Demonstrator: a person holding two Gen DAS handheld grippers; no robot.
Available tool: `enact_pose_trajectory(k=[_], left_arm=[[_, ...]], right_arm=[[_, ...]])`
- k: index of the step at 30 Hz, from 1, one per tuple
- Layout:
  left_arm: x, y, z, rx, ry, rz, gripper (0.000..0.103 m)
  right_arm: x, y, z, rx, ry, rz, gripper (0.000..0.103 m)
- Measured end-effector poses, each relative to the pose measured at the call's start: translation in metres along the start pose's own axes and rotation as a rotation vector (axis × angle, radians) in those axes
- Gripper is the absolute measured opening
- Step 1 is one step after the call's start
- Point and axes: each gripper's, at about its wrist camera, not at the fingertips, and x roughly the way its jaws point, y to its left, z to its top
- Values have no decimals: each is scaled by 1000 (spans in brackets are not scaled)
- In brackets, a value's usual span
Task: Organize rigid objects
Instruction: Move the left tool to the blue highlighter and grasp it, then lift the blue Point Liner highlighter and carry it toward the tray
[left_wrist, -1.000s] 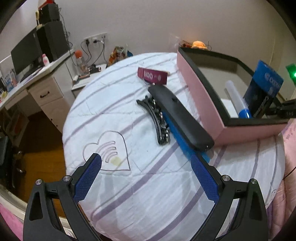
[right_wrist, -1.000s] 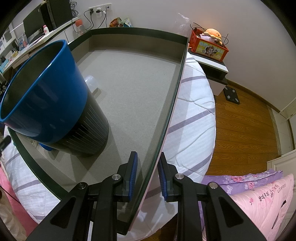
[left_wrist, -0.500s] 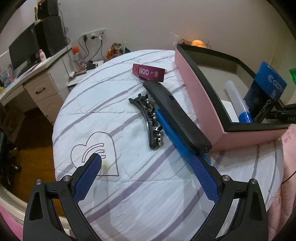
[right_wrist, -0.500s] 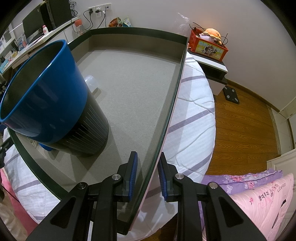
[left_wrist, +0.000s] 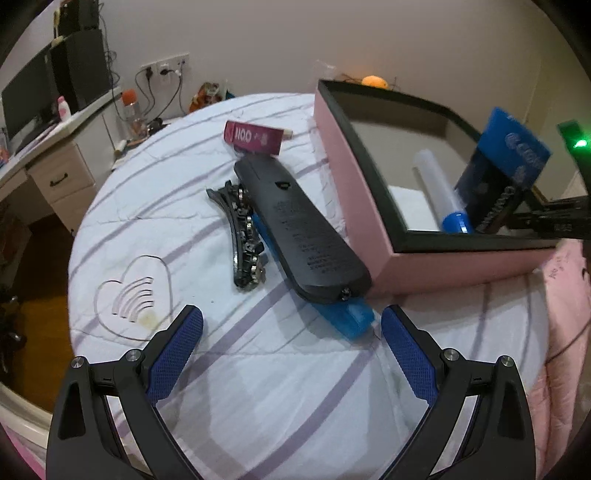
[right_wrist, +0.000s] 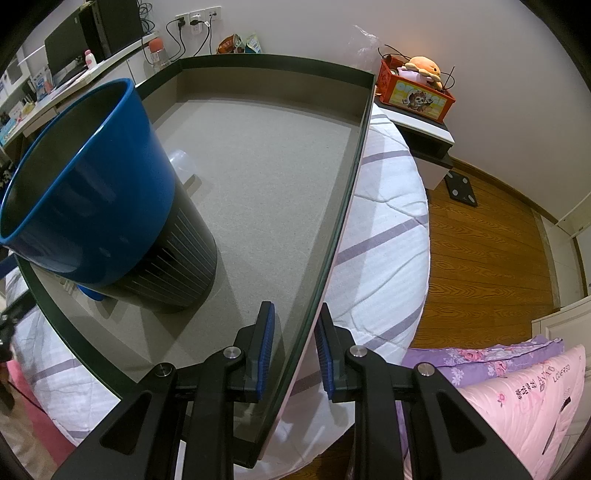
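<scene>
Clamping your right gripper (right_wrist: 293, 345) on the box (right_wrist: 332, 236) wall steadies it at the bed (left_wrist: 295, 387) edge, so your left gripper (left_wrist: 291, 341), jaws wide and empty, can reach the remote (left_wrist: 299, 229) lying just beside the box.

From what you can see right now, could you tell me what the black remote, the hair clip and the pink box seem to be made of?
The black remote looks like matte moulded plastic, with raised lettering and a small screw. The hair clip seems glossy dark plastic or metal, studded with glinting stones; which one is unclear. The pink box appears to be rigid cardboard: flat matte walls, dark rim, grey lining.
</scene>
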Motion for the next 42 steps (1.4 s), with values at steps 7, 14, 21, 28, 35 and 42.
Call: enact_pose_trajectory(k=[7, 14, 21, 28, 35, 42], left_arm=[[1, 20, 0, -44, -17, 54, 61], [-8, 53, -4, -114, -22, 13, 29], [-12, 52, -8, -69, -13, 2, 26], [-2, 55, 4, -69, -6, 4, 29], [1, 51, 6, -55, -13, 15, 26], [-25, 48, -21, -23, 14, 26, 24]], right_arm=[[0, 1, 0, 0, 1, -1, 23], [0, 1, 0, 0, 1, -3, 23], [-1, 1, 0, 0, 2, -4, 23], [-3, 3, 0, 0, 5, -8, 23], [-3, 3, 0, 0, 5, -8, 23], [-3, 3, 0, 0, 6, -8, 23]])
